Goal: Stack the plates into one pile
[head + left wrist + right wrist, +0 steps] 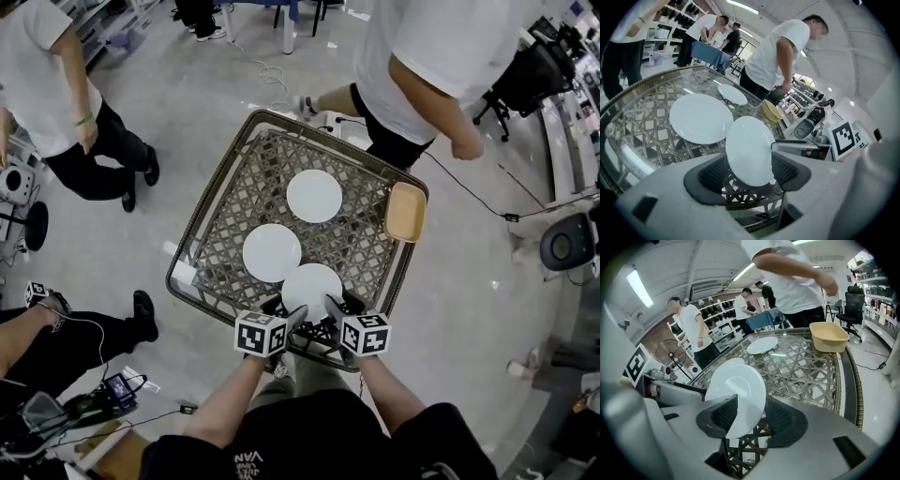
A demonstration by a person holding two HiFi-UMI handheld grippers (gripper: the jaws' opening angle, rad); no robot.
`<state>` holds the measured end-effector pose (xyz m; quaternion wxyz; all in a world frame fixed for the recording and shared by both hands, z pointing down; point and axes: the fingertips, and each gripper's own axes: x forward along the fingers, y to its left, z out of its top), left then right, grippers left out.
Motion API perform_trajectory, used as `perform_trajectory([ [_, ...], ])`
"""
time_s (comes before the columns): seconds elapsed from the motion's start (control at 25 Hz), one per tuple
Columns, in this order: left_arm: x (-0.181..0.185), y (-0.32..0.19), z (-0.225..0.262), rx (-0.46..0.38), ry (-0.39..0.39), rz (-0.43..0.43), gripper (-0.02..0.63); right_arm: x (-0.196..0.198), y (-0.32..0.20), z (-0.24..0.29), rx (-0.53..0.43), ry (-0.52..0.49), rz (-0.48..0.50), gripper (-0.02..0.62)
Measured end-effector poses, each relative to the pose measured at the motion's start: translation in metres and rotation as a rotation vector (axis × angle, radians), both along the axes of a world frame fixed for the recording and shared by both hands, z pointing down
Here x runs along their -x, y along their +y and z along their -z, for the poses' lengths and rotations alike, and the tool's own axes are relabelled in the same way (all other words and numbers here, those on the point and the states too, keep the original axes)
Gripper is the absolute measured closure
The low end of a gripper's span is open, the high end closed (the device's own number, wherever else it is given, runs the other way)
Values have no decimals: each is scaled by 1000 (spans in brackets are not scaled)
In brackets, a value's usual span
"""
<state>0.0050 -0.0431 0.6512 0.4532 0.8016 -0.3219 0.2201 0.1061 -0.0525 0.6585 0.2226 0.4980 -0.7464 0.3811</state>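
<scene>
Three plates are shown in one diagonal row only by the head view: far plate (314,195), middle plate (272,253) and near plate (312,286), on a glass-topped wicker tabletop (234,202). A tan tub (406,212) sits at its right rim. In the gripper views the near plate, face up at lower centre, is seen clamped at its rim by the left gripper (296,312) and the right gripper (330,305). A grey floor (187,112) and standing people are seen around.

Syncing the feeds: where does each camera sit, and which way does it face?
Head view: on the person's head, looking steeply down on the wicker table; both forearms, left gripper and right gripper show.
Left gripper view: rides the left gripper, looking along its jaws across the table; its own jaws show, near plate between them.
Right gripper view: rides the right gripper, facing likewise; its jaws flank the same plate.
Shared: all three show the near plate and the tan basin.
</scene>
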Motion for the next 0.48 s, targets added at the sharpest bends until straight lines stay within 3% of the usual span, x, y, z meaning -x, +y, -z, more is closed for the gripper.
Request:
perform_trajectory([
  [0.24,25,-23,1,-17,-15,67,305,24,-32,3,-26,-15,52,410],
  [0.48,59,-55,-12,-7,-77,140,304,60,-71,-9,-20,-39,132,410],
])
